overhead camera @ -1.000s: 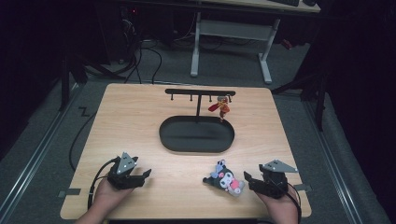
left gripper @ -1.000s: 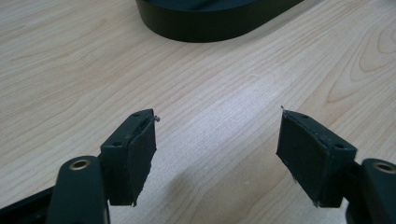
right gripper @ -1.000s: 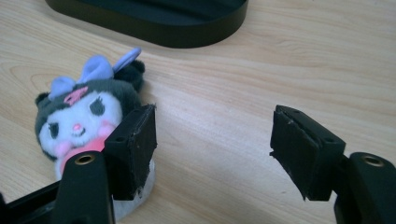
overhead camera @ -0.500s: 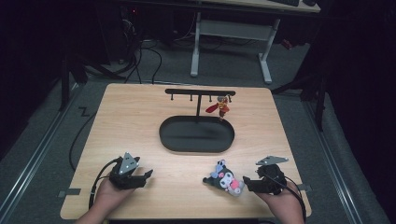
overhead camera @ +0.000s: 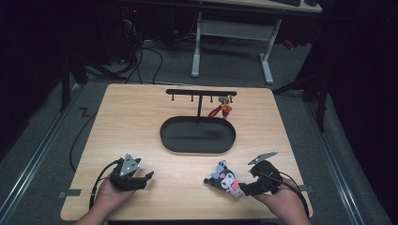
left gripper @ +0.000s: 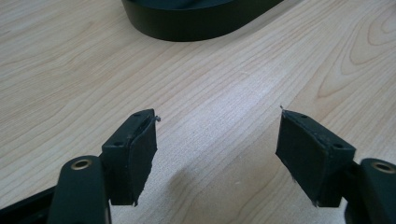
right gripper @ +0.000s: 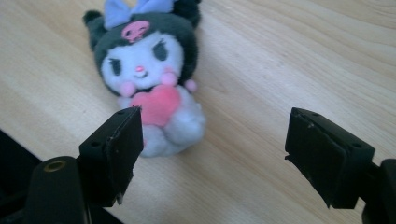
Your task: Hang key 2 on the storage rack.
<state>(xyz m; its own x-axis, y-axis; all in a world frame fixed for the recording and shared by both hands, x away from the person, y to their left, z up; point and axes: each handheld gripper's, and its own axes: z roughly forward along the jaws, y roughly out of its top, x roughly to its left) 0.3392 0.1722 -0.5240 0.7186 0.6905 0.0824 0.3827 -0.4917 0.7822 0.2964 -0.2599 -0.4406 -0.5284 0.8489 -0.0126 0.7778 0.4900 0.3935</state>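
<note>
Near the table's (overhead camera: pixel 141 117) front edge, the plush (overhead camera: pixel 226 177) lies on its back on the wood, just left of the right gripper (overhead camera: pixel 248 186), whose jaws have just been opening and now stand apart with nothing pressed between them. The left gripper (overhead camera: pixel 146 178) rests with jaws wide over bare wood. The plush looks released or not yet grasped. The tray (overhead camera: pixel 197 136) is empty and the rack (overhead camera: pixel 201 93) carries one red charm (overhead camera: pixel 224 108), so any placing seems undone.
</note>
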